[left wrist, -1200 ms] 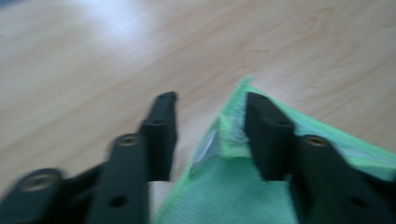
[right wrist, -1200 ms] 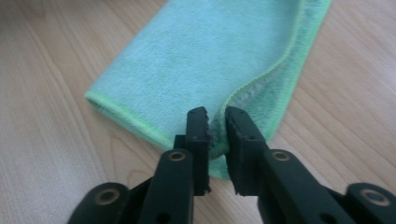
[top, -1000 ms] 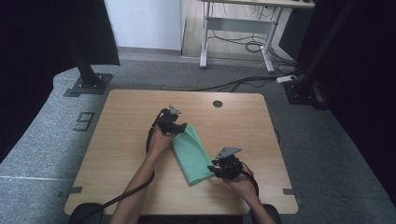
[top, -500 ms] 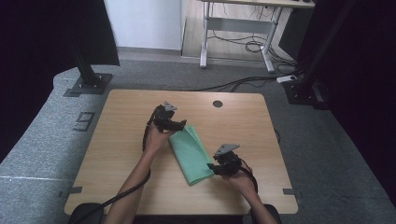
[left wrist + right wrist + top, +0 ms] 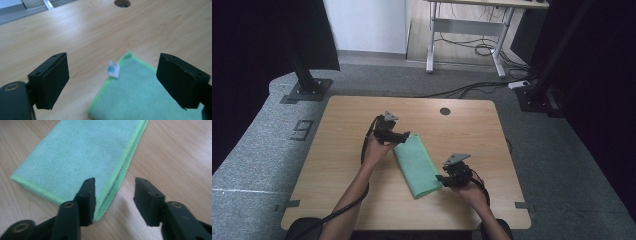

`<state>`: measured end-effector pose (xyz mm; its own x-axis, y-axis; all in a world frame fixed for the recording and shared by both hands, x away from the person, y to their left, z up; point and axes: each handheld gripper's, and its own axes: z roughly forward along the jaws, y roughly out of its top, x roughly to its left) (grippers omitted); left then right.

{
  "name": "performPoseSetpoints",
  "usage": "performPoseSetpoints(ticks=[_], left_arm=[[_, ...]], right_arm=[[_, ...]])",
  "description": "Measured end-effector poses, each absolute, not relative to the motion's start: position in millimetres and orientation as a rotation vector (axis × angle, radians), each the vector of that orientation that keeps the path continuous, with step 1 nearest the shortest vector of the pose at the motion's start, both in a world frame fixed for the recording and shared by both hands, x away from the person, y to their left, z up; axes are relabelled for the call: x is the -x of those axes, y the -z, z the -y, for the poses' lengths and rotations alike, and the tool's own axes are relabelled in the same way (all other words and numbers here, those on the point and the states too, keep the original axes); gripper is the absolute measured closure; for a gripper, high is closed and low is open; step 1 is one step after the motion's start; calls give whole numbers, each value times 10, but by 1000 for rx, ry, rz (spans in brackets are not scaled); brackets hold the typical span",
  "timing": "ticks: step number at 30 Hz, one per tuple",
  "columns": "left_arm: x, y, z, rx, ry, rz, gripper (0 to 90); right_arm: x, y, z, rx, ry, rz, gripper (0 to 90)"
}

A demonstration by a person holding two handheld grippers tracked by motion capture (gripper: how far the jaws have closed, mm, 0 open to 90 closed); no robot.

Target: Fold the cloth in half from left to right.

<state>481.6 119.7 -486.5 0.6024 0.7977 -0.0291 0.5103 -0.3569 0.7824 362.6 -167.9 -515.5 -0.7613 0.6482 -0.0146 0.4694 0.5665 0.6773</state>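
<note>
Folded green cloth (image 5: 417, 165) lies flat mid-worktop (image 5: 337, 145), angled toward the near edge. Left tongs (image 5: 404, 136) at its far corner, jaws just opened wide, nothing held, white tag (image 5: 113, 69) betw. them. Right tongs (image 5: 439, 178) at near corner, jaws just been opening, partway apart, astride the hem, no grip.

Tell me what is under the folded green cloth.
The green cloth lies flat on the wooden table, folded, so its own lower layer shows at the edge. Whether anything lies between or beneath the layers is covered.
</note>
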Motion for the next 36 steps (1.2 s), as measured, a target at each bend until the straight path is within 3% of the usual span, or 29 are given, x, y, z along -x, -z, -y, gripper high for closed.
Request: performPoseSetpoints(ticks=[3, 6, 19, 36], left_arm=[[-4704, 4933, -1242, -2055, -440, -1032, 69], [-4573, 5016, -1276, -2073, -425, -1031, 45], [-4139, 5394, -1248, -2165, -364, -1039, 13], [-4237, 5482, -1251, -2215, -413, -1051, 2]], right_arm=[[-3657, 5168, 1674, -924, -975, -2541, 396], [-3678, 5208, 1654, -919, -949, -2554, 360], [-3681, 5337, 1750, -924, -885, -2547, 360], [-3591, 5373, 1688, -911, -936, -2576, 369]])
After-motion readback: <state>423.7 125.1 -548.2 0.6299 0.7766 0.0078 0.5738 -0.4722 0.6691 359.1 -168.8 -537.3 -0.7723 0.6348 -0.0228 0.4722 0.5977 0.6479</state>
